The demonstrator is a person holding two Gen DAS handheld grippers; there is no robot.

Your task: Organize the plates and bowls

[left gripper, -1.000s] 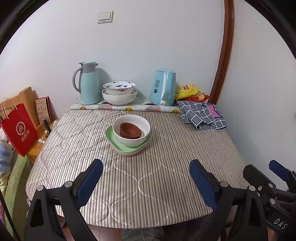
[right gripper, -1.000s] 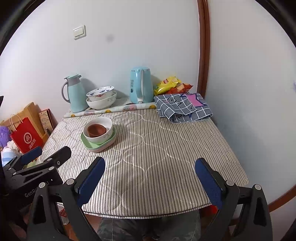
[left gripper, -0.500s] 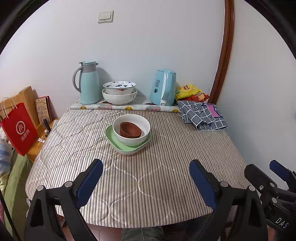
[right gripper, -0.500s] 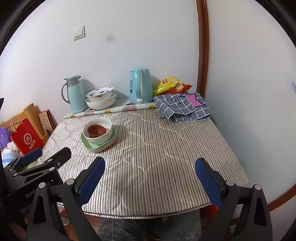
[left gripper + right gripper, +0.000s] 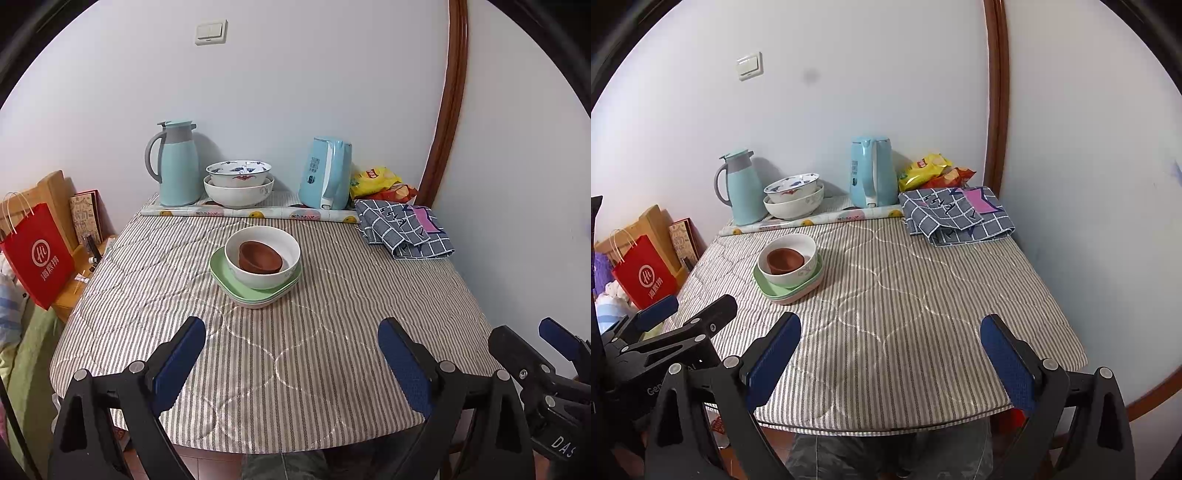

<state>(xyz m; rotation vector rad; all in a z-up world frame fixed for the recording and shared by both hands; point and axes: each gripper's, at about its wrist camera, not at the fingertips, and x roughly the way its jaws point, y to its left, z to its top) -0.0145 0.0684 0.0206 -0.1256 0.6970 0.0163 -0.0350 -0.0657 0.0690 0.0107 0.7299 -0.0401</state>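
We hold both jaws wide open and empty at the counter's [image 5: 332, 369] near edge. Mid-counter, the brown bowl [image 5: 259, 256] nests in the white bowl [image 5: 263, 254] on green plates [image 5: 255, 291]: rigid, glazed, slippery and breakable, we judge; best pinched at a rim.

A small brown bowl [image 5: 259, 256] sits tilted inside a larger white bowl [image 5: 263, 272], which stands upright on a short stack of plates: a green plate [image 5: 221, 271] on top, with at least one paler plate [image 5: 255, 303] beneath. The stack rests near the middle of the striped desk [image 5: 295, 362]. At the desk's far edge, a patterned bowl [image 5: 238, 173] nests upright in a plain white bowl [image 5: 238, 194].
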